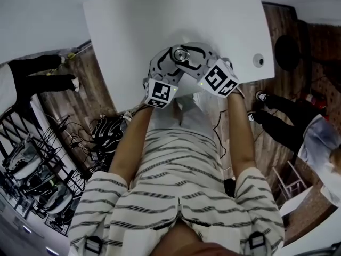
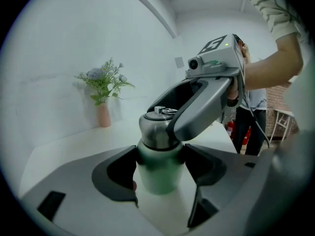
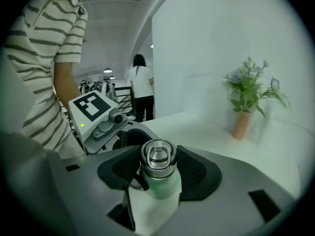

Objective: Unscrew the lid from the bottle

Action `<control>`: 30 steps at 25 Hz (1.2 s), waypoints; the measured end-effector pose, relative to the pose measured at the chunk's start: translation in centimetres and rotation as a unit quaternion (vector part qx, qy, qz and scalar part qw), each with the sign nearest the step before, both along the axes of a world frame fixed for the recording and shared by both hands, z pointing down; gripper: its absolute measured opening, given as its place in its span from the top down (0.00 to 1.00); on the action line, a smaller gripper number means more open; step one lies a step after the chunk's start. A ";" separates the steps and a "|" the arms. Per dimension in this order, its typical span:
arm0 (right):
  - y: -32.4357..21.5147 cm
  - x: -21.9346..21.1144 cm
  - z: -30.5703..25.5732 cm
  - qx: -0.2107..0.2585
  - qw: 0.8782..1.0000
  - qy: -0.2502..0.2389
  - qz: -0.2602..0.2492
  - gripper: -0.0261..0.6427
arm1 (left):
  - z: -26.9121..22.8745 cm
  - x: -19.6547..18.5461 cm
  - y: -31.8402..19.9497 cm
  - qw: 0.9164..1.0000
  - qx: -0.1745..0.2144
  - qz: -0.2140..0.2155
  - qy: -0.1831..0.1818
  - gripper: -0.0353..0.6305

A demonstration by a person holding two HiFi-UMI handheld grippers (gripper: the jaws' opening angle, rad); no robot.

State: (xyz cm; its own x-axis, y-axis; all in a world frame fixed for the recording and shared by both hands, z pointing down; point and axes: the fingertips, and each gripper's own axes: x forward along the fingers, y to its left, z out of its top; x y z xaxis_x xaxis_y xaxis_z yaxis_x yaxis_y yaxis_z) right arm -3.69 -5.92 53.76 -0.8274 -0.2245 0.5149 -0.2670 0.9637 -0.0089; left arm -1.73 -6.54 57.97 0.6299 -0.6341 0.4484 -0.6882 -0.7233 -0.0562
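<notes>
A pale green bottle point(image 2: 157, 176) with a steel lid point(image 3: 158, 156) stands upright on the white table point(image 1: 160, 15), near its front edge. My left gripper point(image 2: 160, 168) is shut on the green body just under the lid, with a pad pressed to each side. From the other side my right gripper point(image 3: 158, 165) is shut on the steel lid, its dark pads against the lid's rim. In the left gripper view one of the right gripper's fingers point(image 2: 197, 112) reaches over the lid. In the head view both grippers meet around the lid point(image 1: 184, 54).
A pink vase of flowers point(image 2: 103, 114) stands at the table's far side by the wall. A small round fitting point(image 1: 258, 60) sits near the table's right edge. People stand beside the table, and cables point(image 1: 106, 132) lie on the floor at the left.
</notes>
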 end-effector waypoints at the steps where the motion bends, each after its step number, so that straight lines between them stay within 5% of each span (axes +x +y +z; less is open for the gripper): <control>1: 0.1 0.0 0.0 0.001 1.000 -0.002 -0.019 0.60 | 0.0 0.0 0.0 1.000 0.000 0.000 0.000 0.49; 6: 0.5 -0.1 -0.3 0.005 0.996 0.009 -0.084 0.59 | -0.3 0.0 0.3 1.000 0.002 0.001 0.001 0.49; 10: 0.4 -0.2 -0.3 -0.002 0.997 0.009 -0.076 0.59 | -0.3 -0.1 0.2 1.000 0.001 0.000 0.001 0.49; 14: -0.1 0.0 -0.6 -0.015 1.000 -0.004 -0.009 0.44 | -0.5 0.0 0.2 1.000 0.000 0.000 0.001 0.49; 22: -0.9 0.7 -1.9 0.003 0.982 -0.063 0.179 0.51 | -0.2 0.0 0.2 1.000 0.000 -0.001 -0.003 0.49; 30: -0.4 0.0 -1.3 0.005 0.961 -0.053 0.272 0.54 | -0.2 -0.3 0.5 1.000 -0.001 -0.004 -0.004 0.49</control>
State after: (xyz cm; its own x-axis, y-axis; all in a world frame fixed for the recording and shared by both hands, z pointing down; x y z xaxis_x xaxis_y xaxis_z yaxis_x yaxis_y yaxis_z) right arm -3.71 -6.34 52.48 -0.6343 -0.6427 0.4295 -0.7292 0.6819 -0.0565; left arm -2.06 -6.09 57.80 0.6216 -0.6380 0.4545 -0.6932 -0.7182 -0.0602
